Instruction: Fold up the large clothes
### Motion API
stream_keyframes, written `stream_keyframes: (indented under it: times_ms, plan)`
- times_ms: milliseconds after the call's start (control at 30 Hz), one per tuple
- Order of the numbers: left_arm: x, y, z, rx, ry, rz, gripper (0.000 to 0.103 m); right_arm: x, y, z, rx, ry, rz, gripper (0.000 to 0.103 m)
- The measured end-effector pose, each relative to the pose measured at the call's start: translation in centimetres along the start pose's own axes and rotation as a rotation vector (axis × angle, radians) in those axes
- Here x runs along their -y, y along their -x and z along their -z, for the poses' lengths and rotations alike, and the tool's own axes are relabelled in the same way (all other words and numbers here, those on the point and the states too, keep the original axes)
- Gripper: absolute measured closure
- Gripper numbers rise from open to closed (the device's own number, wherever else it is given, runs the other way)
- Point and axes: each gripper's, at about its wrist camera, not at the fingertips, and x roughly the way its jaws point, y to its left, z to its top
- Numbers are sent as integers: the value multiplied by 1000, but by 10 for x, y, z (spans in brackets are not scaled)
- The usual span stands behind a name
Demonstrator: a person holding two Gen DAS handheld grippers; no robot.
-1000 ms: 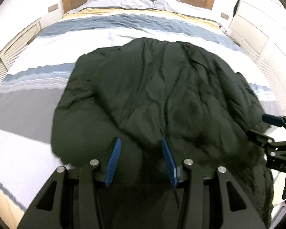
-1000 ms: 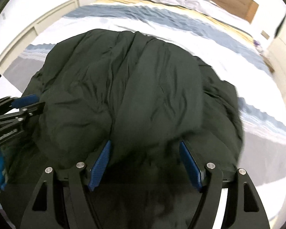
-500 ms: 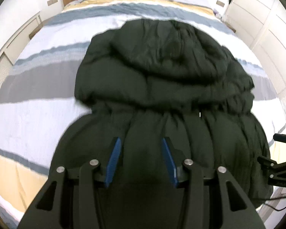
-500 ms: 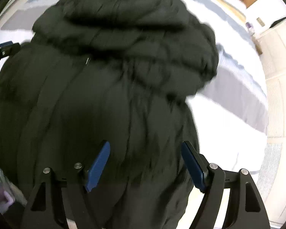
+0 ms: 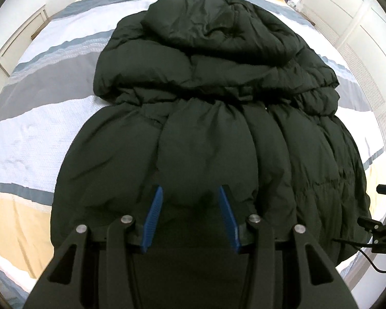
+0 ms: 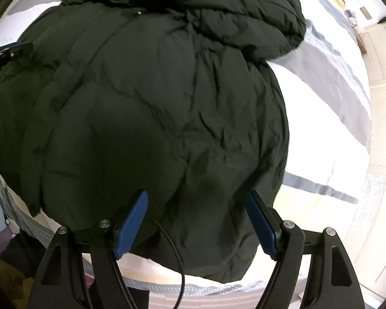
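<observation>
A dark puffer jacket (image 5: 218, 141) lies spread on the striped bed (image 5: 38, 128), with its far part bunched in a thick fold across the top. My left gripper (image 5: 190, 188) points down at the near hem and is shut on a puffed section that bulges between its blue pads. My right gripper (image 6: 196, 193) stands open, wide, over the jacket (image 6: 154, 103) near its right corner, where the hem hangs past the bed's near edge. The pads do not pinch the cloth. Each gripper shows at the edge of the other's view.
White wardrobe doors (image 5: 360, 25) run along the right of the bed. A black cable (image 6: 177, 257) hangs across the near hem. Dark and yellow clutter (image 6: 12, 283) lies on the floor at lower left. Bare bedding (image 6: 321, 128) stretches to the right of the jacket.
Both views have swung down from the headboard toward the near hem. The jacket has gone from one raised mound to a flat near part with a fold at the far end. The right jaws have widened slightly.
</observation>
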Motion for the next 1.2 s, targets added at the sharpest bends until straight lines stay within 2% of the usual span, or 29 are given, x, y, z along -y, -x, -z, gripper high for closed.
stream_keyframes:
  times_ms: [433,1200]
  plan:
    - [20,-18,-6,-23,-30,27,59,29,-3,30,-84,-58,45,26]
    - [52,-27,-17,-25,-66,43,58,57,-10,52,-94,-117,40,24]
